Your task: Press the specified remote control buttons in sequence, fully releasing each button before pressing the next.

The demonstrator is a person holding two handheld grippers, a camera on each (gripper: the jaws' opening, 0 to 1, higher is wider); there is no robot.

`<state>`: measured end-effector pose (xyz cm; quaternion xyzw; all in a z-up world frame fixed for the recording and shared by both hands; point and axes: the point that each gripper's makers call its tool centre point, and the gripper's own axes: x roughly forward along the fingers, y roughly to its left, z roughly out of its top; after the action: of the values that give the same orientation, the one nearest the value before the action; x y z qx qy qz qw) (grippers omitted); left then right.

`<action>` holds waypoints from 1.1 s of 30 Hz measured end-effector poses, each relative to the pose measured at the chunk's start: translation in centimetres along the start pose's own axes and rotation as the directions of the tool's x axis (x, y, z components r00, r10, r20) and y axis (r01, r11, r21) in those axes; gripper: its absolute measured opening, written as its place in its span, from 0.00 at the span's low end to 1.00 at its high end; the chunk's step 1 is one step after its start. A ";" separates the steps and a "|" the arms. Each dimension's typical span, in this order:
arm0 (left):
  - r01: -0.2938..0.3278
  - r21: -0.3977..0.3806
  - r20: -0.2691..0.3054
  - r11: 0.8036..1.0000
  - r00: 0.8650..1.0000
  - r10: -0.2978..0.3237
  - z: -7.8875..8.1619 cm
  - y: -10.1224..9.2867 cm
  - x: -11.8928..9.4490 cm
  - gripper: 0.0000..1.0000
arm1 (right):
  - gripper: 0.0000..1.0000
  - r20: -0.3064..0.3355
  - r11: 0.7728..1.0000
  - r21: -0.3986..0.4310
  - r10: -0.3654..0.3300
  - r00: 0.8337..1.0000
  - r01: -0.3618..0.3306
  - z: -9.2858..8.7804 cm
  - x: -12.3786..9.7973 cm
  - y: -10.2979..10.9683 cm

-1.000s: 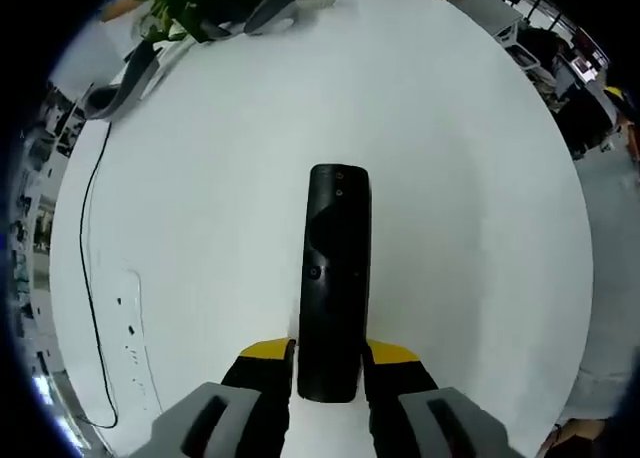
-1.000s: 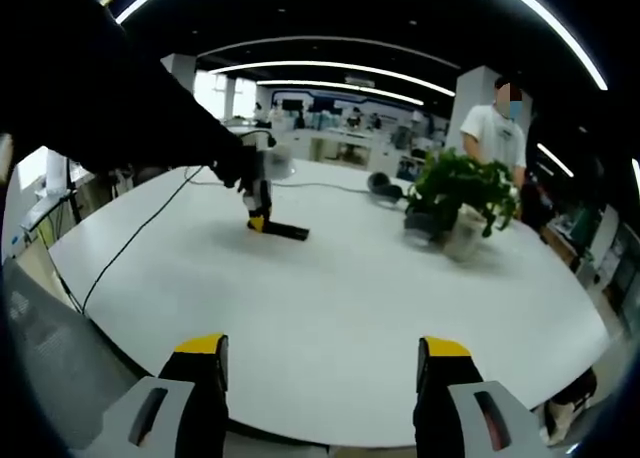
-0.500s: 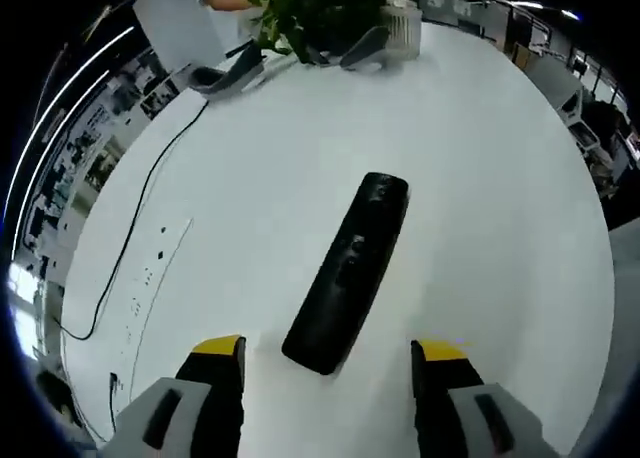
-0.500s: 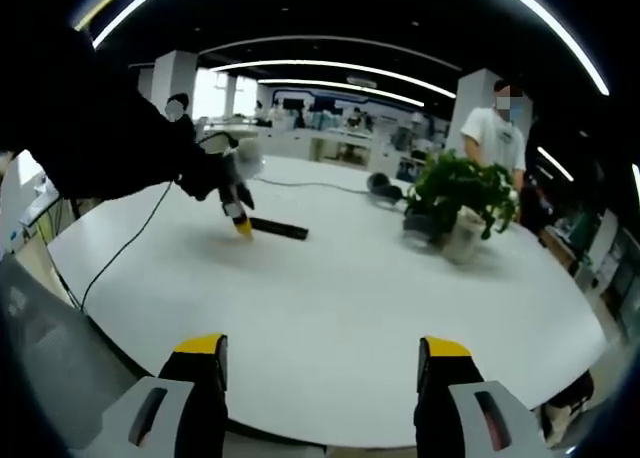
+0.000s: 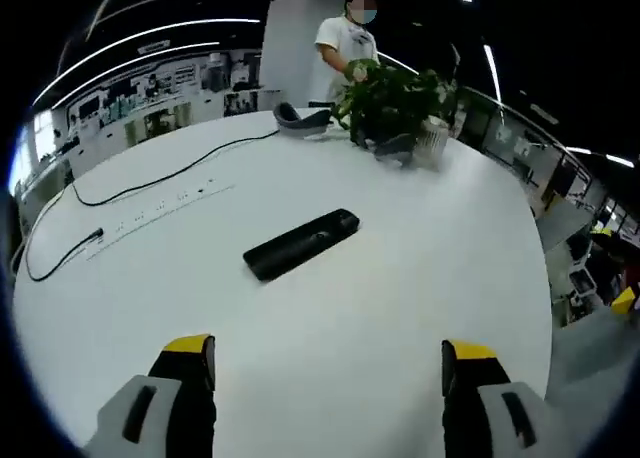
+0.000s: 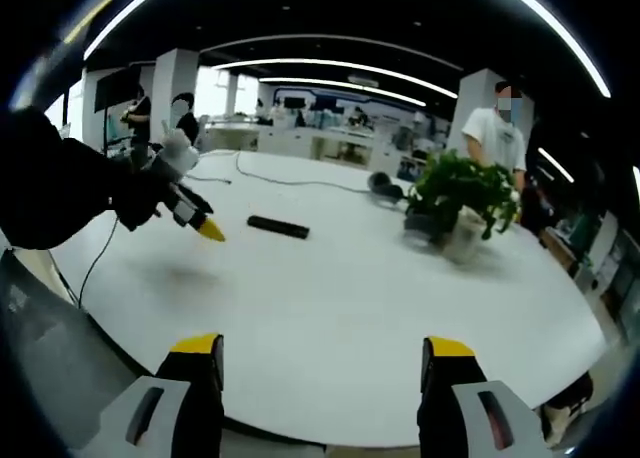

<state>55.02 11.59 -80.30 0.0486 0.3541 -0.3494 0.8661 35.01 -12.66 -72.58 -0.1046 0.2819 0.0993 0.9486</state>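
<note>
A black remote control (image 5: 301, 244) lies flat on the round white table (image 5: 400, 308), free of both grippers. In the left gripper view my left gripper (image 5: 328, 363) is open, its yellow-tipped jaws wide apart and well short of the remote. The right gripper view shows the same remote (image 6: 278, 226) far off at mid-table. My right gripper (image 6: 318, 361) stands open near the table's front edge with nothing between its jaws. The left gripper (image 6: 195, 218) appears there too, held up left of the remote by a dark-sleeved arm.
A potted plant (image 5: 392, 103) in a white pot stands at the far side, with a grey headset (image 5: 300, 120) beside it. A black cable (image 5: 150, 183) and a white power strip (image 5: 160, 210) run along the left. A person (image 6: 495, 128) stands behind the plant.
My left gripper let go of the remote, opened wide and drew back and up from it. The remote stays on the table. The right gripper has not moved.
</note>
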 end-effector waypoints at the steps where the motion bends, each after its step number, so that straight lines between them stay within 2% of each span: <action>1: -0.005 0.001 0.005 1.000 1.000 0.005 -0.2 -0.2 -0.9 1.00 | 0.80 -0.001 1.000 0.001 0.000 1.000 0.000 0.0 0.0 0.0; 7: -0.051 -0.013 0.088 0.999 0.995 0.052 -0.8 -2.1 -7.2 1.00 | 0.83 0.000 1.000 -0.003 0.003 1.000 -0.003 0.0 -0.1 0.1; 9: -0.064 -0.040 0.156 0.997 0.985 0.069 -0.4 -3.0 -9.4 1.00 | 0.83 0.000 1.000 -0.005 0.002 1.000 -0.002 0.0 -0.1 0.1; 12: -0.083 -0.073 0.190 0.994 0.977 0.095 -0.8 -3.9 -11.9 1.00 | 0.83 0.014 1.000 0.003 0.002 1.000 -0.002 0.1 -0.2 0.0; 13: -0.094 -0.093 0.235 0.991 0.965 0.114 -0.5 -4.3 -13.2 1.00 | 0.83 0.019 1.000 0.007 0.003 1.000 -0.004 0.2 -0.2 0.0; 15: -0.090 -0.164 0.282 0.982 0.950 0.134 -0.5 -4.9 -15.3 1.00 | 0.82 0.020 1.000 0.008 0.007 1.000 -0.007 0.2 -0.2 0.0; 16: -0.088 -0.175 0.289 0.981 0.948 0.137 -0.5 -5.1 -15.7 1.00 | 0.82 0.017 1.000 0.006 0.010 1.000 -0.010 0.2 -0.2 0.1; 17: -0.085 -0.198 0.305 0.977 0.941 0.144 -0.6 -5.6 -16.9 1.00 | 0.82 0.013 1.000 -0.002 0.011 1.000 -0.011 0.1 -0.2 0.1; 18: -0.103 -0.199 0.328 0.974 0.930 0.166 -0.8 -5.8 -18.2 1.00 | 0.82 0.013 1.000 -0.006 0.011 1.000 -0.010 0.1 -0.2 0.2; 19: -0.122 -0.186 0.334 0.975 0.925 0.180 -1.1 -6.1 -18.9 1.00 | 0.81 0.013 1.000 -0.009 0.010 1.000 -0.010 0.1 -0.2 0.2; 21: -0.192 -0.172 0.343 0.966 0.908 0.242 -1.9 -6.3 -20.7 1.00 | 0.80 0.011 1.000 -0.004 0.012 1.000 -0.012 0.1 -0.1 0.1; 22: -0.221 -0.174 0.357 0.960 0.894 0.270 -2.3 -6.5 -21.5 1.00 | 0.80 0.012 1.000 -0.001 0.013 1.000 -0.013 0.1 -0.1 0.1; 24: -0.256 -0.187 0.383 0.948 0.870 0.311 -2.7 -7.0 -22.6 1.00 | 0.80 0.011 1.000 -0.001 0.013 1.000 -0.013 0.1 -0.1 0.2; 26: -0.297 -0.189 0.420 0.936 0.837 0.350 -2.7 -7.1 -23.3 1.00 | 0.79 0.010 1.000 -0.003 0.010 1.000 -0.010 0.1 -0.1 0.1; 27: -0.320 -0.188 0.421 0.928 0.828 0.371 -3.1 -7.3 -23.6 1.00 | 0.80 0.012 1.000 -0.002 0.009 1.000 -0.009 0.1 -0.1 0.1; 28: -0.333 -0.188 0.414 0.924 0.826 0.382 -3.4 -7.4 -23.6 1.00 | 0.80 0.015 1.000 0.000 0.011 1.000 -0.011 0.1 -0.1 0.1; 30: -0.386 -0.164 0.416 0.908 0.807 0.419 -3.7 -7.2 -24.0 1.00 | 0.81 0.018 1.000 0.001 0.012 1.000 -0.012 0.2 -0.2 0.2; 31: -0.416 -0.160 0.420 0.895 0.792 0.443 -3.9 -6.7 -24.3 1.00 | 0.81 0.017 1.000 0.000 0.012 1.000 -0.012 0.1 -0.2 0.2; 32: -0.422 -0.159 0.422 0.893 0.789 0.448 -3.9 -6.7 -24.4 1.00 | 0.81 0.019 1.000 -0.002 0.012 1.000 -0.012 0.2 -0.2 0.2; 33: -0.430 -0.170 0.433 0.886 0.775 0.460 -4.0 -6.4 -24.5 1.00 | 0.81 0.023 1.000 -0.003 0.012 1.000 -0.012 0.2 -0.2 0.2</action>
<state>36.25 22.11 -66.36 0.0196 0.1268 -0.1250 0.9838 34.91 -12.46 -72.31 -0.1032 0.2716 0.1065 0.9509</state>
